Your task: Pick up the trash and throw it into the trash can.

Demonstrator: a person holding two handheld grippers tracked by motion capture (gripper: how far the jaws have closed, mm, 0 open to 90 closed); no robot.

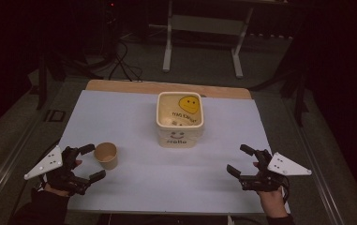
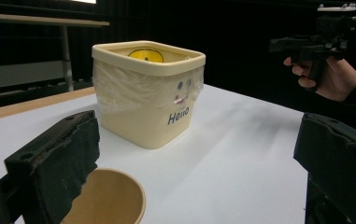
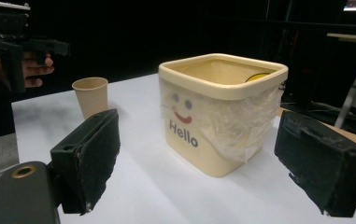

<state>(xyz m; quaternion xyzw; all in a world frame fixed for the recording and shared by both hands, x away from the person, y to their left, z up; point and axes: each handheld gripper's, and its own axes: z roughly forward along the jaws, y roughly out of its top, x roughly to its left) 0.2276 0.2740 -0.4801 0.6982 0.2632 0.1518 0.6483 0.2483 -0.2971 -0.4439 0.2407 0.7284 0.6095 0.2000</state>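
- We are taking the bin point(image 1: 180, 123) as landmark: a cream square tub, upright at mid-table point(image 1: 134, 185), marked "Hello".
- The cup point(image 1: 106, 155) is standing upright, near-left of the bin, apart from it.
- We are holding the left gripper point(image 1: 91, 163) wide, empty, just beside the cup.
- We are holding the right gripper point(image 1: 240, 159) wide, empty, near-right of the bin.

Table point(image 1: 134, 117) open except bin point(image 1: 180, 120) and cup point(image 1: 106, 155).

White metal frame legs point(image 1: 234, 51) stand beyond the table; black cables point(image 1: 120, 61) trail across grey floor (dim).
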